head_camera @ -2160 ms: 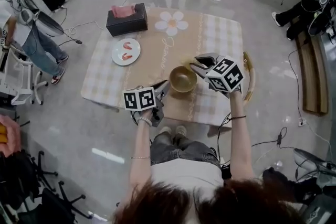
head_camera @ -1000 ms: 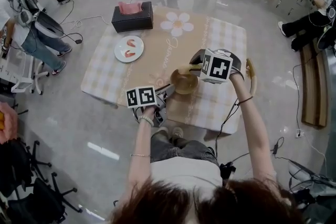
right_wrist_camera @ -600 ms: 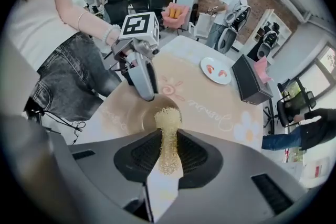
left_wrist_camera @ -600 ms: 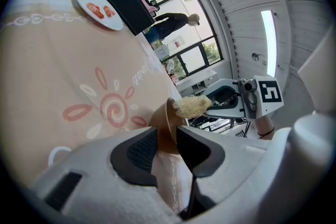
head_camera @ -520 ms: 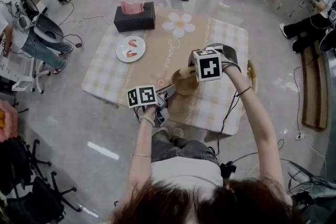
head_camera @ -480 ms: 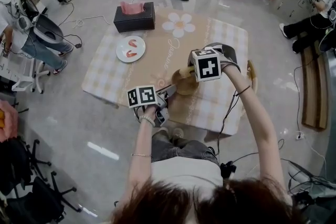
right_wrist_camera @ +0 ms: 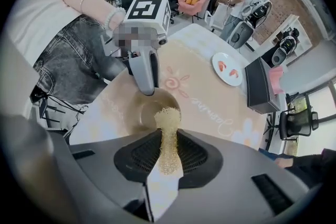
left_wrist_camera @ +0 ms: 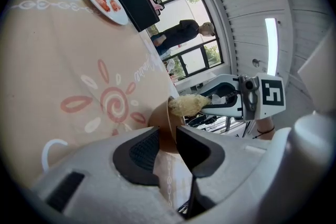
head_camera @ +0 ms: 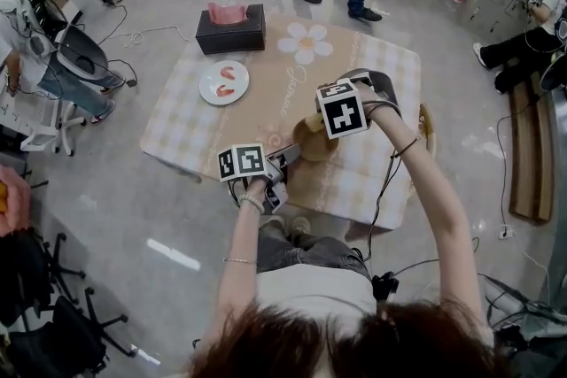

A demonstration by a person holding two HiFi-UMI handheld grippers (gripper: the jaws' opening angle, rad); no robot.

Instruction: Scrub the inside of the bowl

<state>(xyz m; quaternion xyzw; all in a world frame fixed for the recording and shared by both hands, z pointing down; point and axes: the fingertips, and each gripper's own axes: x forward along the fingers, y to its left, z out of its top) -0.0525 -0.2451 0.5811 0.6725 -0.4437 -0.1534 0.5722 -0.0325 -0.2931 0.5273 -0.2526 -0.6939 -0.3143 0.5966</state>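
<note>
Left tongs (left_wrist_camera: pixel 167 137) clenched the rim of the brown round bowl (right_wrist_camera: pixel 148 108); right tongs (right_wrist_camera: pixel 168 150) gripped a yellow mesh scrubber (right_wrist_camera: pixel 168 126) dipped inside it.

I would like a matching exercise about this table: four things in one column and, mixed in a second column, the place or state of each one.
Things:
1. bowl
2. yellow scrubber
3. white plate
4. black box

Place or state:
a. carries red pieces
b. held at its rim by the left gripper
c. has pink tissue sticking out on top
d. clamped by the right gripper

Pairs: 1-b, 2-d, 3-a, 4-c.
</note>
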